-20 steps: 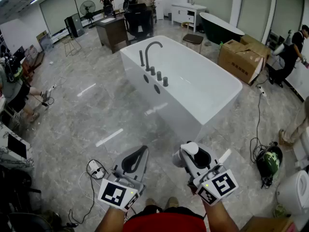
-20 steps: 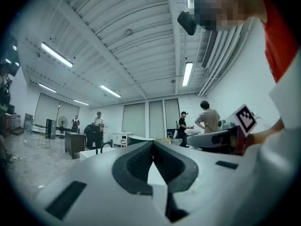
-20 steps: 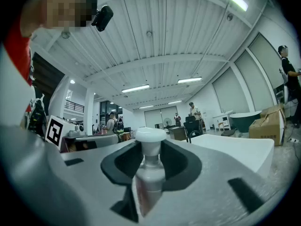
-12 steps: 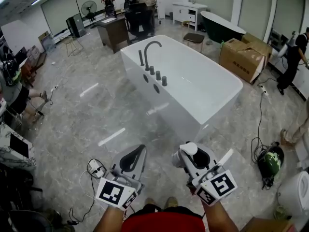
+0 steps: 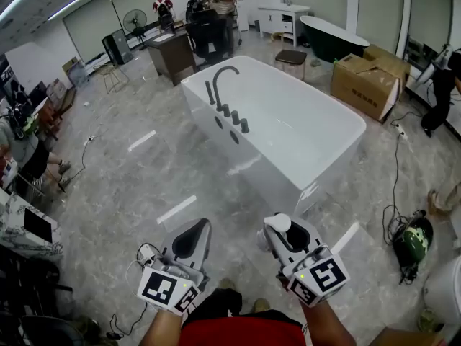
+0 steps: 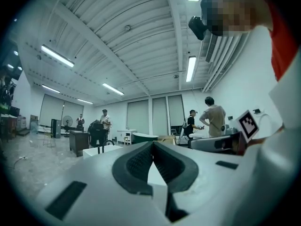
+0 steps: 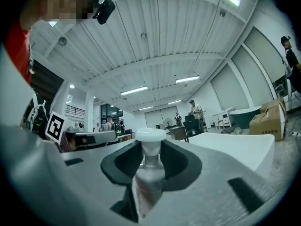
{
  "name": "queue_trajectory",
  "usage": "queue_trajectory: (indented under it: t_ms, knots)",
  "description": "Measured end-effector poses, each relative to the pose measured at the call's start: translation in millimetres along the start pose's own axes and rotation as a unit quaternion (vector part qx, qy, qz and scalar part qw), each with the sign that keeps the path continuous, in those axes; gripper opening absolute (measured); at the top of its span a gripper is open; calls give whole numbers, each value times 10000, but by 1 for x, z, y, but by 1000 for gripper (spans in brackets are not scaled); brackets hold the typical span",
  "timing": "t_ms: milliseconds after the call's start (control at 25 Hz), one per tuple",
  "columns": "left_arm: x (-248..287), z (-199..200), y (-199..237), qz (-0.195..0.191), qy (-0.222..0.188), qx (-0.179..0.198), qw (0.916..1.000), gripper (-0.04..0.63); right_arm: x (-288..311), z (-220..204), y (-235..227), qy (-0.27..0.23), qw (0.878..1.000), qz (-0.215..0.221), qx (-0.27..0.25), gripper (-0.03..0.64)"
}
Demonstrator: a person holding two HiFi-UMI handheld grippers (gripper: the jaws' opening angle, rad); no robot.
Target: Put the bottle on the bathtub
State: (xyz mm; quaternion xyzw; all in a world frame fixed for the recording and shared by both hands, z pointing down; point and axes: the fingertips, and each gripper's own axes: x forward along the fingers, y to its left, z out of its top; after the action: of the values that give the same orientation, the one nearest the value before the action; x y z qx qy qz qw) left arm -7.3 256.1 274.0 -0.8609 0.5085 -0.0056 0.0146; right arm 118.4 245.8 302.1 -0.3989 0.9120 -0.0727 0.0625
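Bottle [image 7: 148, 171]: white cap up, body clamped between the jaws of your right gripper [image 5: 288, 238]. It is held low and near you, over the grey floor, well short of the bathtub [image 5: 253, 166]. Left gripper [image 5: 189, 241] rides alongside, jaws closed on nothing.

Tub lies ahead, with the faucet [image 5: 222, 78] and its knobs on the left rim.

Step in hand, as I judge it, is the carry. Close the gap first and keep the bottle upright as you go. Pick a flat stretch of rim clear of the faucet, probably the near end. Set the base down square, and loosen the jaws only once the rim bears the weight, since a narrow ledge forgives little.

Against the earlier frames: grip unchanged and both grippers in much the same place. The tub sits slightly further right in the head view, and more floor shows on the left
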Motion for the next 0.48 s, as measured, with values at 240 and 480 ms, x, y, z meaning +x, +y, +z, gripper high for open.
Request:
queue_trajectory:
  t_ms: [240, 480]
  knots:
    - [35, -17, 23, -2, -28, -105, 9999, 11, 27, -11, -27, 99, 9999, -93, -61, 112]
    - [94, -30, 74, -187, -184, -81, 9996, 11, 87, -17, -65, 223, 9988, -362, -225, 112]
